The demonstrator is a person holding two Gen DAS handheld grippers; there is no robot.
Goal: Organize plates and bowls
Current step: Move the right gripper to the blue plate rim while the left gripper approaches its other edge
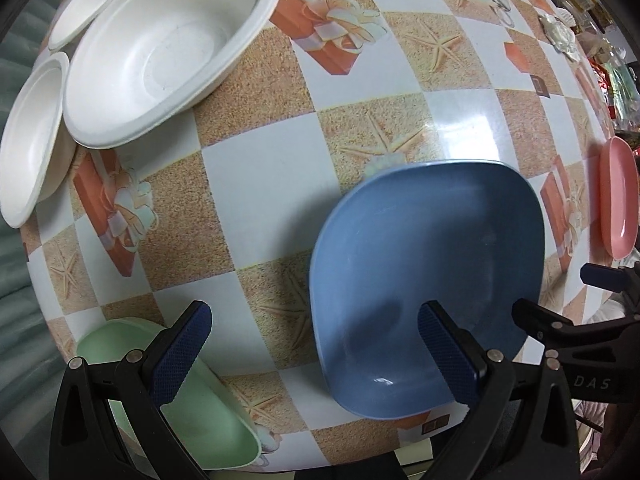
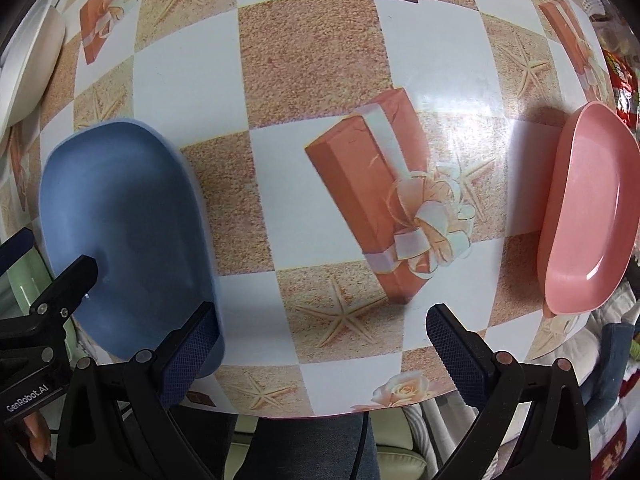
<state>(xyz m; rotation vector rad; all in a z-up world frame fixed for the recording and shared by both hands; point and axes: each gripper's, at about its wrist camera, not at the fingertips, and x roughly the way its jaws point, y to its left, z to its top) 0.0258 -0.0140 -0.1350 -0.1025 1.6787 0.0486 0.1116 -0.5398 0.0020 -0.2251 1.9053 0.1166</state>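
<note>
- The blue plate (image 1: 424,280) lies flat on the bench (image 1: 260,168) near its front edge, between the two grippers; it looks like smooth, stiff plastic, probably light and rather slippery.
- The left gripper (image 1: 316,344) hovers with its fingers (image 1: 448,352) spread wide and released, holding nothing; one finger hangs over the blue plate's near part.
- The right gripper (image 2: 324,348) is likewise released and empty, over bare bench between the blue plate and the pink plate (image 2: 588,216).
- The best hold on either plate is likely the raised rim, one finger inside and one under the lip, since the glossy inside offers little purchase.
- The green plate (image 1: 208,412) sits at the bench's front left corner.
- The white bowls (image 1: 160,52), overlapping at the far left, look like thin moulded pulp: very light, easily dented, so a gentle pinch on the rolled rim suits them.
</note>
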